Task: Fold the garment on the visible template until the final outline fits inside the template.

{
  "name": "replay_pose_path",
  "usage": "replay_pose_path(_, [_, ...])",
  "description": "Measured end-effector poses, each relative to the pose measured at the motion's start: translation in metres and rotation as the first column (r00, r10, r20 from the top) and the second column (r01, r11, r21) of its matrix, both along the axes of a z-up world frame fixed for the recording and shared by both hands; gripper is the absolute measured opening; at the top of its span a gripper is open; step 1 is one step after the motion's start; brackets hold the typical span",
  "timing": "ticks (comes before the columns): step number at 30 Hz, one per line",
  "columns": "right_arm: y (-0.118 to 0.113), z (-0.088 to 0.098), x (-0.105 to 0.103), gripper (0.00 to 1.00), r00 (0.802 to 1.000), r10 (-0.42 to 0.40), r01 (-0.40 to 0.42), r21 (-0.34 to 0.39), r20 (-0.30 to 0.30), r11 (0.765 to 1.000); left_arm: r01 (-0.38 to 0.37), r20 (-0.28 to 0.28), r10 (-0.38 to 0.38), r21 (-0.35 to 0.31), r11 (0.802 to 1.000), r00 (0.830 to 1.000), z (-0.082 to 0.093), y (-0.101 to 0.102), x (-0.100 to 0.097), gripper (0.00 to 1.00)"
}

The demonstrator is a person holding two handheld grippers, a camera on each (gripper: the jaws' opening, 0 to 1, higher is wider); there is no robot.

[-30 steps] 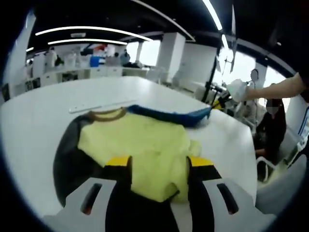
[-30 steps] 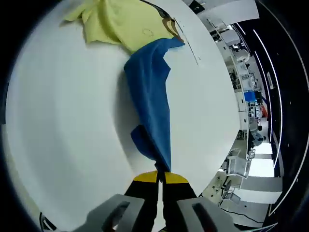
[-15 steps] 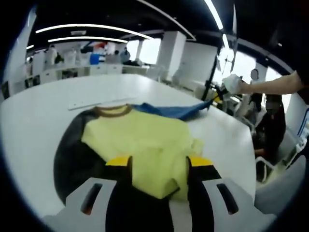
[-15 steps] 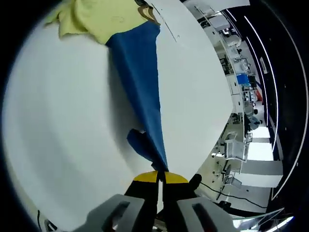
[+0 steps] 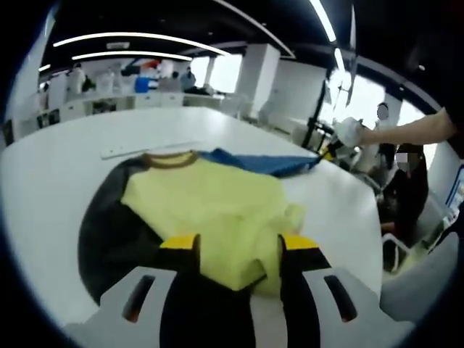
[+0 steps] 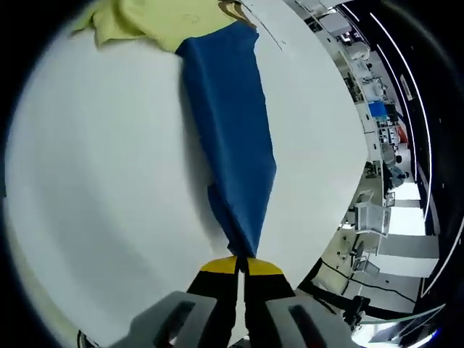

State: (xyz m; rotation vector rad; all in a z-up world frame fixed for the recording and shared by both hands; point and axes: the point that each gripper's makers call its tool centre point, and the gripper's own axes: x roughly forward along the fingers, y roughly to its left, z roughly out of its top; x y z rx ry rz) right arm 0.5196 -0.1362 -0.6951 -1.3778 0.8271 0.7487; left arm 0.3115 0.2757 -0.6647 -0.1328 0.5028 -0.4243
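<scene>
**Inspector:** Report on the left gripper (image 5: 230,245) first.

**Assistant:** In the left gripper view its yellow-tipped jaws rise from the bottom edge, set apart, with the near hem of the yellow garment body (image 5: 217,217) lying between them. I cannot tell whether the tips press the cloth or merely flank it. The garment lies on a dark template (image 5: 109,239), which shows as a rounded dark patch on the left side of the cloth. A brown collar (image 5: 168,158) sits at the far end.

**Inspector:** And to the right?

**Assistant:** A blue sleeve (image 5: 268,163) runs from the collar area out to the right, stretched towards the other gripper, held by a person's outstretched arm (image 5: 406,132) at the table's far right edge.

**Inspector:** The right gripper (image 6: 241,265)?

**Assistant:** In the right gripper view its jaws are closed together, pinching the narrow end of the blue sleeve (image 6: 235,138). The sleeve is drawn taut, widening towards the yellow body (image 6: 156,18) at the top of the view.

**Inspector:** Surface and room?

**Assistant:** A white table (image 5: 51,170) with a rounded edge, bearing a pale ruler-like strip (image 5: 141,149) beyond the collar. Behind it is an open office with ceiling strip lights (image 5: 138,36), white columns and desks. A seated person (image 5: 406,192) is at the far right.
</scene>
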Motion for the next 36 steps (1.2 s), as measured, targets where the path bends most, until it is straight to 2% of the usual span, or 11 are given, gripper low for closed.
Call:
replay_pose_path(2, [-0.002, -0.005, -0.006, 0.00, 1.000, -0.018, 0.019, 0.013, -0.023, 1.000, 0.001, 0.000, -0.001, 0.000, 1.000, 1.000, 0.000, 0.000, 0.000, 0.39])
replay_pose_path(7, [-0.004, -0.012, -0.012, 0.00, 0.999, -0.022, 0.023, 0.013, -0.038, 1.000, 0.008, -0.003, -0.008, -0.003, 1.000, 1.000, -0.001, -0.005, -0.001, 0.39])
replay_pose_path(21, [-0.006, -0.017, -0.008, 0.00, 0.999, -0.019, 0.020, 0.005, -0.031, 1.000, 0.002, -0.012, -0.002, -0.007, 1.000, 1.000, -0.002, -0.003, -0.008, 0.39])
replay_pose_path(23, [-0.002, -0.018, -0.010, 0.02, 0.999, -0.021, 0.022, 0.030, -0.034, 0.999, 0.000, -0.012, 0.000, -0.007, 1.000, 1.000, -0.002, -0.002, -0.008, 0.40])
replay_pose_path(26, [0.000, -0.021, -0.015, 0.14, 0.998, -0.041, 0.045, 0.069, -0.056, 0.997, 0.000, -0.009, 0.000, -0.009, 1.000, 1.000, -0.001, -0.002, -0.008, 0.40])
replay_pose_path(29, [0.003, -0.022, -0.022, 0.15, 0.996, -0.044, 0.052, 0.099, -0.074, 0.994, 0.000, -0.009, 0.000, -0.009, 1.000, 1.000, -0.001, -0.002, -0.008, 0.40])
replay_pose_path(31, [0.007, -0.022, -0.027, 0.21, 0.995, -0.042, 0.055, 0.141, -0.093, 0.989, -0.001, -0.010, 0.001, -0.011, 1.000, 1.000, 0.000, -0.002, -0.008, 0.41])
replay_pose_path(32, [0.013, -0.023, -0.031, 0.23, 0.990, -0.078, 0.102, 0.213, -0.119, 0.972, -0.001, -0.009, 0.001, -0.012, 1.000, 1.000, 0.000, -0.002, -0.008, 0.41])
replay_pose_path(36, [0.019, -0.014, -0.035, 0.30, 0.987, -0.096, 0.130, 0.297, -0.126, 0.946, -0.002, -0.009, 0.002, -0.014, 1.000, 1.000, 0.000, -0.001, -0.008, 0.41])
